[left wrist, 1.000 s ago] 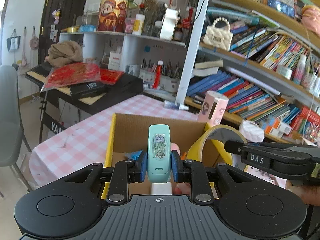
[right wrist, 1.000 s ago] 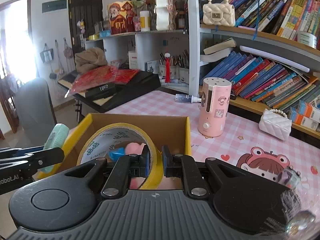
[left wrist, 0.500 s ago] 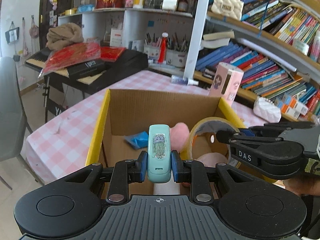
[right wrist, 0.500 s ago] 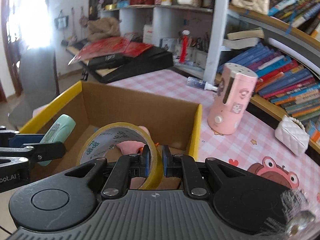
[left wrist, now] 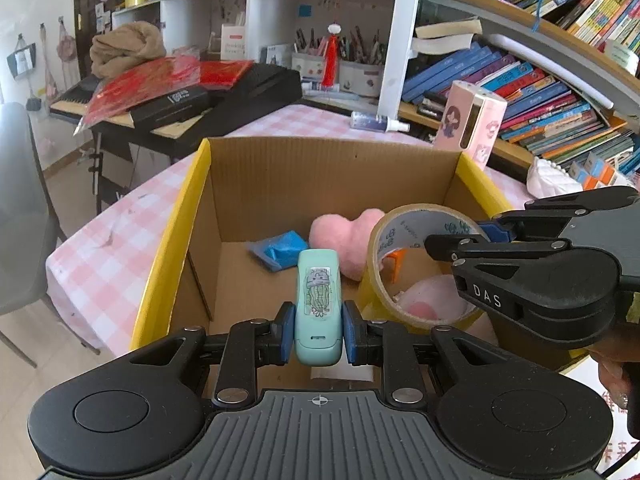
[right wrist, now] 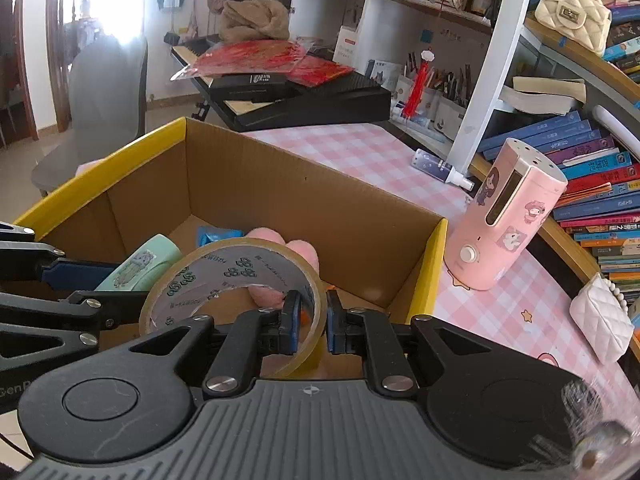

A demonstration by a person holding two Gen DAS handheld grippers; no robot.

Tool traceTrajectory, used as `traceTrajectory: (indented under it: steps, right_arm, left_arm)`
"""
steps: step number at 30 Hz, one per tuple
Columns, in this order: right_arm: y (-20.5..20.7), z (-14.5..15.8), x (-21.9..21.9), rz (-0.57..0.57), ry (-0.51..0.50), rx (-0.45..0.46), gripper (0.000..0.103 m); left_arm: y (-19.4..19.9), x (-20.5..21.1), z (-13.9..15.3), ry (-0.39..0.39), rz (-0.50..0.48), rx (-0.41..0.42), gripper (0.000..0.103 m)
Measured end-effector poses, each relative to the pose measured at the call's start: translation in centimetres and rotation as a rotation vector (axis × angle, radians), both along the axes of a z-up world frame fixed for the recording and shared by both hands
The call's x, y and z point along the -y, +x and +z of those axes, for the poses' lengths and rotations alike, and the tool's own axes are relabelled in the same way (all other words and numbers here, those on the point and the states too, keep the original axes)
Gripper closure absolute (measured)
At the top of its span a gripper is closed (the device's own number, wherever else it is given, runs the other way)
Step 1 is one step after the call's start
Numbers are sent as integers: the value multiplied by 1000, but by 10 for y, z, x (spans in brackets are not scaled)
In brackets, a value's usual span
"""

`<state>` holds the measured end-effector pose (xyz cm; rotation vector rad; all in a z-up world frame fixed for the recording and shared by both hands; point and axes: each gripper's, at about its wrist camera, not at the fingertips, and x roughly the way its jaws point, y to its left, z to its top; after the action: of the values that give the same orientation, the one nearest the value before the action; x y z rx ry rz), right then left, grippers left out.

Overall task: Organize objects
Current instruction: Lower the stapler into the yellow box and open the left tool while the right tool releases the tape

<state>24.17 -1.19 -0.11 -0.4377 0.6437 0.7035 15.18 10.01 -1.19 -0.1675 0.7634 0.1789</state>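
Note:
My left gripper [left wrist: 318,334] is shut on a mint green stapler [left wrist: 319,304] with a sticker on top, held over the open cardboard box [left wrist: 332,176] with yellow rims. My right gripper [right wrist: 310,320] is shut on the wall of a yellow tape roll [right wrist: 236,280], also over the box; the roll shows in the left wrist view [left wrist: 404,264] just right of the stapler. In the box lie a pink plush heart [left wrist: 346,236], a blue packet [left wrist: 280,250] and a small orange piece [left wrist: 396,260]. The stapler shows in the right wrist view [right wrist: 140,266].
The box stands on a pink checked table [right wrist: 360,152]. A pink cartoon dispenser [right wrist: 508,220], a small spray bottle [right wrist: 440,168] and a white quilted purse [right wrist: 600,320] stand to the right. Bookshelves [left wrist: 540,92] lie behind, a keyboard stand [left wrist: 180,108] and a grey chair [left wrist: 20,208] to the left.
Both grippers have moved forward and down over the box with their objects. The box inside now shows fully, with the tape roll lower among the contents.

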Motion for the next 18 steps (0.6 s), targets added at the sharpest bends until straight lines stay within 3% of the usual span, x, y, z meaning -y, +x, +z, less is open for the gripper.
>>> traceTrajectory:
  steps: [12,18]
  right_arm:
    - [2,-6,-2,16,-25,-5,89]
    - [2,-6,-3,22,-30,-4,89]
  left_arm:
    - [5,-1,-12,-24,-3,-59,80]
    - [2,0,-9,-26,-2,-40,80]
